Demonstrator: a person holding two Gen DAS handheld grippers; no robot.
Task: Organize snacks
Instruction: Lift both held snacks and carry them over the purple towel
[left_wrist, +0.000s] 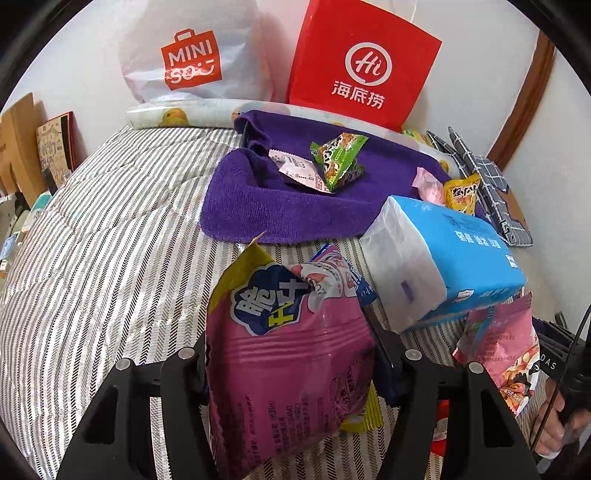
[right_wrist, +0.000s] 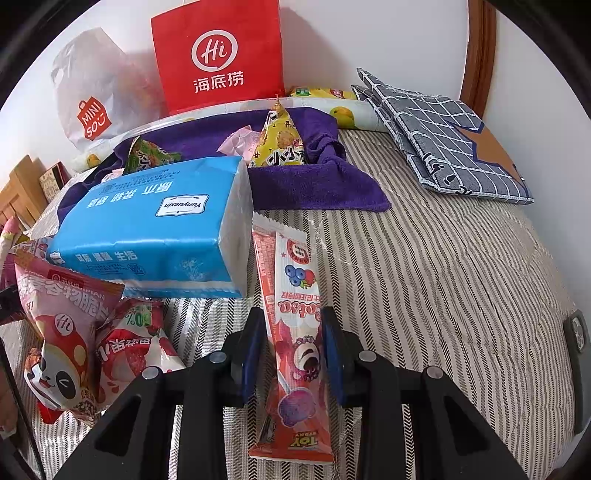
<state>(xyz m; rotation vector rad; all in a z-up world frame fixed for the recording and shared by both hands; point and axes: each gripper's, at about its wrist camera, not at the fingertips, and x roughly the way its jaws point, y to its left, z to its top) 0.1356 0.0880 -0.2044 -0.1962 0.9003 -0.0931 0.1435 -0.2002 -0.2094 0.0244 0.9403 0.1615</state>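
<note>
Pink, glossy foil fills your left wrist view: the left gripper (left_wrist: 291, 354) has its jaws about half open and closed on a puffy pink snack bag (left_wrist: 284, 373), whose crinkled yellow-green top corner stands above the striped quilt (left_wrist: 110, 229). The bag is air-filled and slippery, so squeeze it only lightly and carry it steadily toward the purple towel (left_wrist: 280, 210), where a green triangular packet (left_wrist: 338, 157) already lies. A blue tissue pack (left_wrist: 454, 258), soft and blocky, sits just right of your path; pass it without nudging.

From the right wrist view, the right gripper (right_wrist: 291, 350) is narrowed onto a long flat lollipop sachet (right_wrist: 291, 332), the blue pads (right_wrist: 332, 354) pressing its thin edges. It is limp film around a hard candy head, so grip near that head to stop it drooping. Beside it lie a panda snack bag (right_wrist: 62, 332) and the same tissue pack (right_wrist: 155, 229), touching the towel's (right_wrist: 314, 184) front edge.
</note>
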